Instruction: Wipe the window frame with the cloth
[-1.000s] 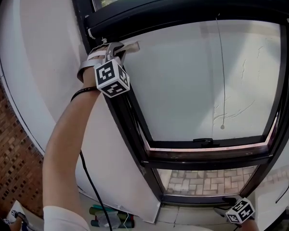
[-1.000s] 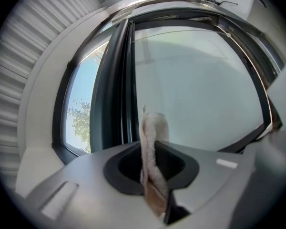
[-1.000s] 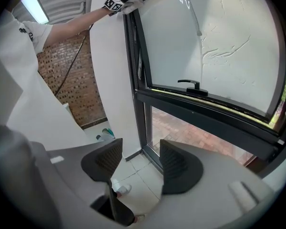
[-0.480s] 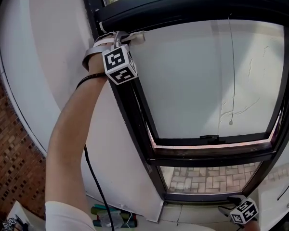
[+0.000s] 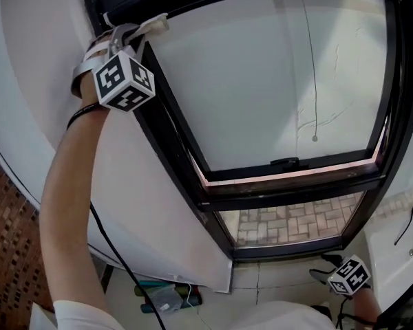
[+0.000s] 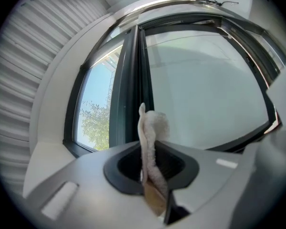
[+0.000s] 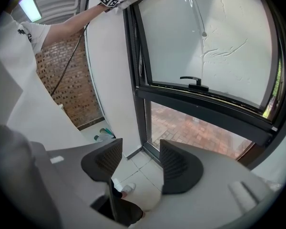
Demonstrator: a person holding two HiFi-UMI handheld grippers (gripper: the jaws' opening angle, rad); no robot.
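- While the left gripper [image 5: 127, 34] is raised on an outstretched forearm [image 5: 69, 198], the cloth [image 5: 153, 25] is held at the upper left corner of the black window frame [image 5: 171, 133], with its free end laid against the frame's top bar.
- From the left gripper view, the 2 jaws of the left gripper [image 6: 150, 163] are seen clamped tight on the cloth [image 6: 150, 128]. The cloth is shown as a pale strip standing up out of them in front of an upright bar of the frame [image 6: 131, 75]. A tree [image 6: 93, 123] is seen through the glass beside that bar.
- The right gripper [image 5: 330, 273] is held low, near the frame's lower right corner and apart from it.
- From the right gripper view, the right gripper [image 7: 140, 159] is shown with its jaws spread wide and nothing held. Floor tiles [image 7: 133, 168] and a shoe [image 7: 126, 189] are seen through the gap.
- A black handle [image 5: 286, 162] is fixed at the middle of the sash's bottom rail, and a thin cord [image 5: 307, 60] is hung down across the frosted pane [image 5: 248, 81] above it.
- Brick paving [image 5: 289, 225] is seen through the lower pane.
- A black cable [image 5: 117, 253] is run down beside the forearm. A white wall [image 5: 41, 102] is seen at the frame's left edge, and a brick wall [image 5: 3, 253] further left.
- Bottles [image 5: 158, 298] are laid on the floor below the frame's lower left corner.
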